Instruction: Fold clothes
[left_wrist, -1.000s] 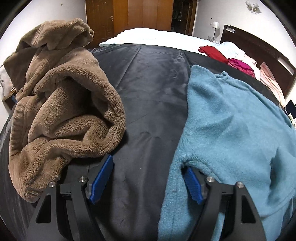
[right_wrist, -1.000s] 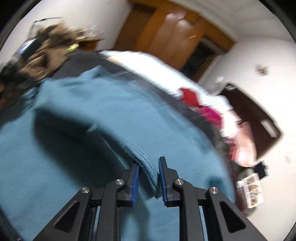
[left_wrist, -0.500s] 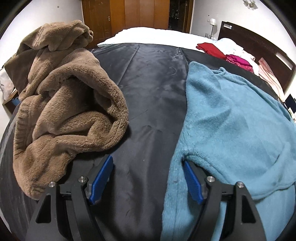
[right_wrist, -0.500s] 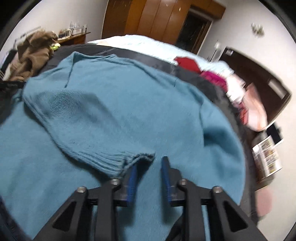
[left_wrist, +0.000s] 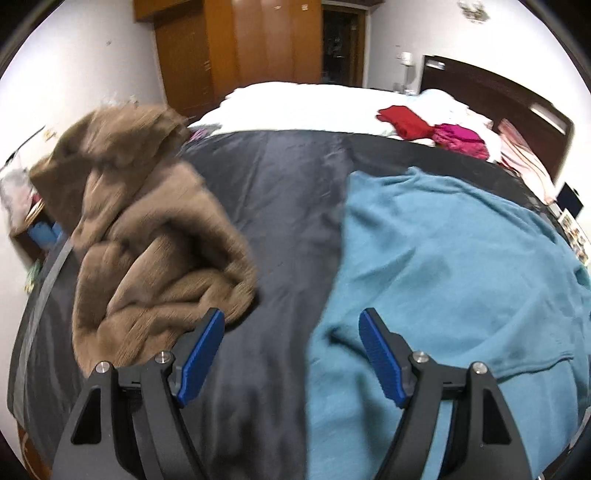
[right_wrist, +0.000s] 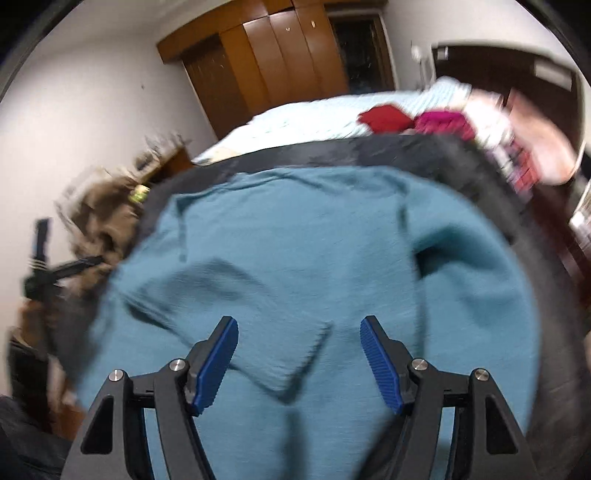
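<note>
Right tongs, clamped on the ribbed cuff of the teal knit sweater's sleeve a second ago, now have their jaws spread wide; the cuff lies loose on the sweater body, between and just ahead of the blue pads. Sleeve now folded across the front of the sweater. Left tongs pulled back a little: the right pad, earlier tucked under the sweater's edge, now shows fully.

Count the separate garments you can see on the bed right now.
4: teal sweater spread at right, brown fleece heaped at left, red and magenta pieces near the headboard. Others may be hidden.
</note>
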